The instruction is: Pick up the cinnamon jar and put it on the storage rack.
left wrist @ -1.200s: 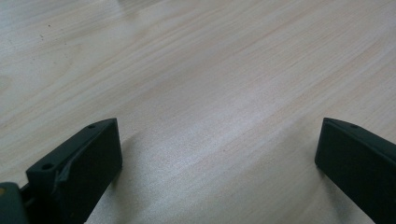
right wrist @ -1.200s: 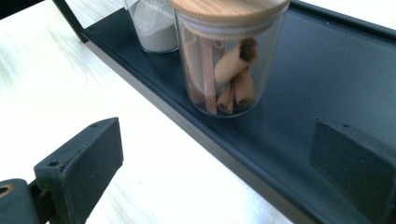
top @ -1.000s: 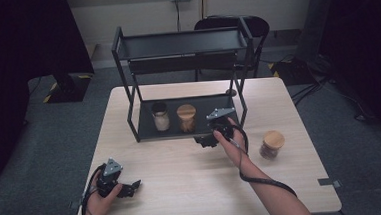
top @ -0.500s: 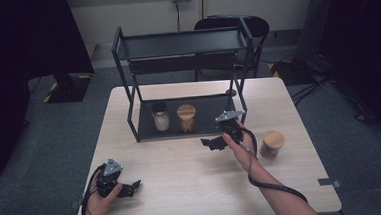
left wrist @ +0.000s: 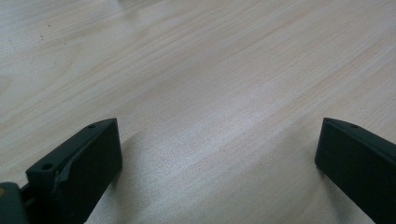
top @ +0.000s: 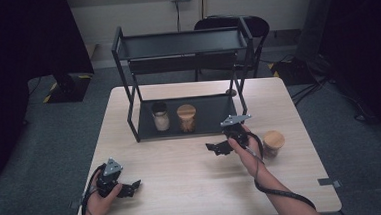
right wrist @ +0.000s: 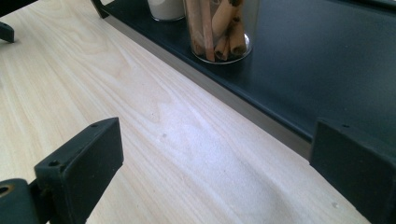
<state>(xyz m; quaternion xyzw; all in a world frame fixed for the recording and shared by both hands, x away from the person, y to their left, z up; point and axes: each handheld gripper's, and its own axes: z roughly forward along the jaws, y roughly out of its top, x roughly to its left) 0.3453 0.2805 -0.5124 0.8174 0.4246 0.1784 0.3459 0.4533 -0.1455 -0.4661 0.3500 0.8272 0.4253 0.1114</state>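
— Jaws, right gripper (top: 222, 146): spread wide, nothing between them; they stand over bare bench (top: 193, 182) just short of the rack's bottom shelf (top: 209, 117). Left gripper (top: 125, 188): likewise parted and empty, low at the near-left corner.

— Item sought?

— Wood-lidded jar (top: 273, 143), upright on the bench, just beside the right hand (top: 245, 143) at its three o'clock. The jaws point toward nine o'clock, away from it. Right hand much the nearer; left is well apart.

— Other stock?

— Two jars on the bottom shelf: a dark-lidded one with pale contents (top: 160, 116), and a cinnamon-stick jar (top: 186, 117) touching it or nearly so.

— Hard to make out?

— Contents of the loose jar. In the right gripper view both shelf jars are cut off at the top.
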